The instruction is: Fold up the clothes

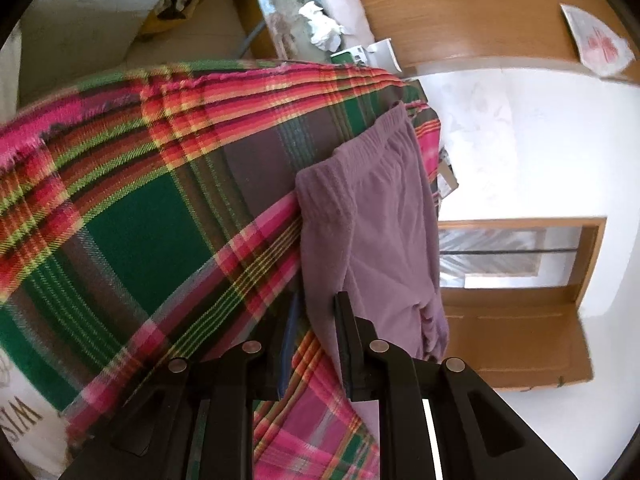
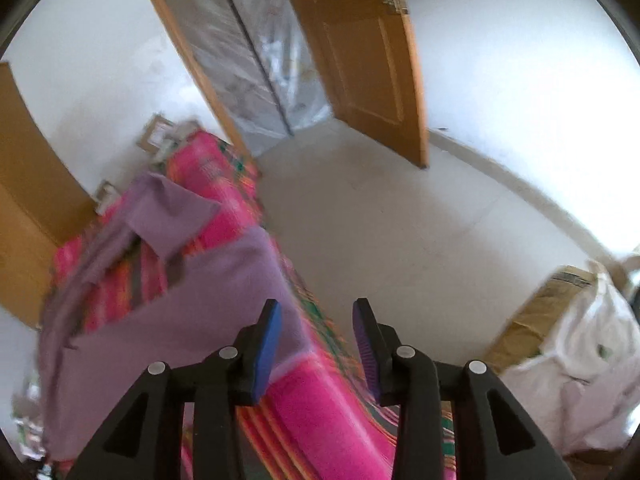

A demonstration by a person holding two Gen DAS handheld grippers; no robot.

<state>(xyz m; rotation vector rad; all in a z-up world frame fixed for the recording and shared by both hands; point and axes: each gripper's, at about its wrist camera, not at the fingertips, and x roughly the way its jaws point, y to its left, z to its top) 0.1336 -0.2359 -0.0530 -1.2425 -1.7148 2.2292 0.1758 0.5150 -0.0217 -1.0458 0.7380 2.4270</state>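
A purple garment (image 1: 372, 220) with an elastic waistband lies along the edge of a plaid blanket (image 1: 140, 220) of pink, green and orange. My left gripper (image 1: 320, 296) hovers low over it. Its fingers are a narrow gap apart, blanket shows between them, and the garment's edge lies against the right finger. In the right wrist view the purple garment (image 2: 224, 280) is blurred, partly folded over itself on the blanket (image 2: 320, 408). My right gripper (image 2: 317, 302) stands open above the blanket's edge with nothing between its blue and purple pads.
A bare pale floor (image 2: 400, 220) runs beside the bed to an open wooden door (image 2: 372, 60). A white sack (image 2: 580, 360) and a cardboard box (image 2: 532, 312) sit at the right. Crumpled paper (image 1: 324, 28) clutters a surface beyond the blanket, next to a wooden cabinet (image 1: 460, 8).
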